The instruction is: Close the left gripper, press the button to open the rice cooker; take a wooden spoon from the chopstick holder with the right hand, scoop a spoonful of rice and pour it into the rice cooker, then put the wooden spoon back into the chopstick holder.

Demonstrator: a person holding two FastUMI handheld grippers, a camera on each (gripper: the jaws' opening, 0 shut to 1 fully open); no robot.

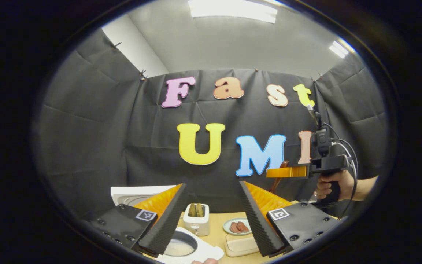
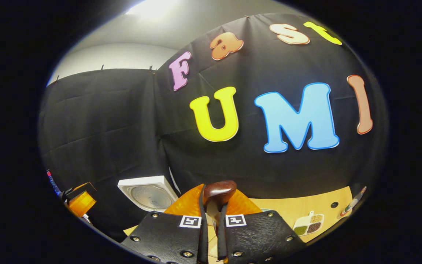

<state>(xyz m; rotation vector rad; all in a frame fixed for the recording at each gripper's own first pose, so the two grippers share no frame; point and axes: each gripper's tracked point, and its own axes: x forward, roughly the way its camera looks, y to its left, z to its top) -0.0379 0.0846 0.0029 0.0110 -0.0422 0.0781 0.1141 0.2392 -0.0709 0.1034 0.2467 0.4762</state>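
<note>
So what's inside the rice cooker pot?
The open rice cooker holds something pale and whitish, probably rice or water. The left gripper finger covers the pot's left part, so the rest stays hidden.

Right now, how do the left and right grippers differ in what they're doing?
The left gripper is open, fingers spread wide with nothing between them; the right gripper is shut on the wooden spoon. The left sits low over the open rice cooker; the right is raised off the table, level. Both are hand-held.
</note>
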